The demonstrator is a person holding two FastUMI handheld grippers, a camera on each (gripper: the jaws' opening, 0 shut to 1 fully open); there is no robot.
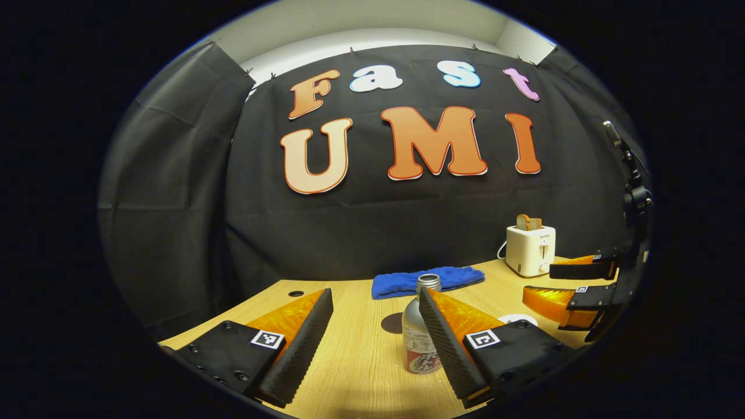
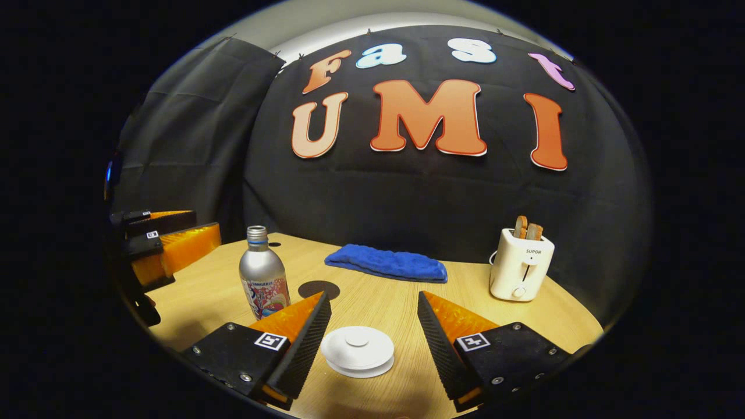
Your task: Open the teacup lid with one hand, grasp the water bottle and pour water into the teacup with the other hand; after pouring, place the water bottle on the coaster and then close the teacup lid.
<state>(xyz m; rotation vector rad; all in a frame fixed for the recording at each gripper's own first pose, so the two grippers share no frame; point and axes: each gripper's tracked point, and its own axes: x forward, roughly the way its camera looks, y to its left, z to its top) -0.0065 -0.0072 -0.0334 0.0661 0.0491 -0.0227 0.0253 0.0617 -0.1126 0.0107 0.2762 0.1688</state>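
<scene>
Bottle [image 2: 263, 273] stands upright on the table [image 2: 384, 302], silver with a printed label low on its body, its mouth uncapped. In the right gripper view the left gripper [image 2: 174, 247] sits at the far left edge, fingers apart, just beside the bottle but not touching it. Right of the bottle lies a dark round coaster [image 2: 318, 288], flat on the wood and bare. Further back a blue towel [image 2: 387, 263] stretches across the middle of the table. Nearer the camera the white lid [image 2: 357, 351] rests on the teacup between the right gripper's [image 2: 372, 326] spread fingers, neither finger touching it. At the far right a white toaster [image 2: 520, 265] holds bread in its slots.

In the left gripper view the left gripper [image 1: 375, 326] is spread wide, and the bottle [image 1: 420, 334] stands towards its right finger, partly hidden behind it; whether it touches that finger I cannot tell. The coaster [image 1: 393, 323] peeks out just left of the bottle, the towel [image 1: 428, 280] behind. A sliver of the lid [image 1: 518, 319] shows past the right finger. The toaster [image 1: 530, 249] stands beyond, and the right gripper [image 1: 573, 282] hangs at the right edge, open
</scene>
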